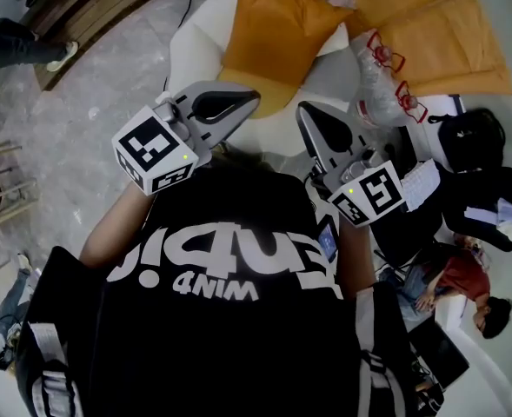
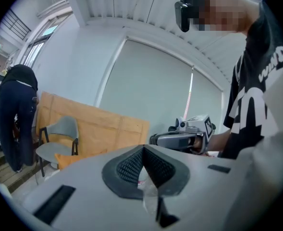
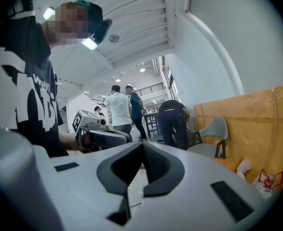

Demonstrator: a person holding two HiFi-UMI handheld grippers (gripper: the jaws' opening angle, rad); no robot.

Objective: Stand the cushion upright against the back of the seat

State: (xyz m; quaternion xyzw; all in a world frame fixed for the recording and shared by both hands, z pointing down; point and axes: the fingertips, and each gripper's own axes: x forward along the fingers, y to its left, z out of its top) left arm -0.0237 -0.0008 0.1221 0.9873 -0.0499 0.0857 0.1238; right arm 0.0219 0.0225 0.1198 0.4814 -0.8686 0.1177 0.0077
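The biggest thing ahead of my two grippers is the white seat [image 1: 190, 46], a pale padded chair just beyond their tips. On it is the cushion [image 1: 269, 33], straight out past the left gripper [image 1: 249, 98] and a little to the far left of the right gripper [image 1: 306, 115]. It is a plump square in mustard orange, plain and without pattern, with soft pointed corners and a slight sag across its middle. Its near edge sits close to the left gripper's tip but does not touch it. From this steep downward angle I cannot tell whether it lies flat on the seat or leans against the back. Out beyond the right gripper, further to its right, a large tan padded sheet [image 1: 438, 24] is spread. A clear plastic bag with red print [image 1: 377, 76] lies between that sheet and the right gripper's tip. I hold both grippers raised in front of my chest, side by side with a gap between them. They point forward toward the seat at close to level, with the marker cubes at the near end by my body. Each gripper's own view shows its two dark ribbed pads pressed together at the tip. Both jaws are closed and neither grips anything.
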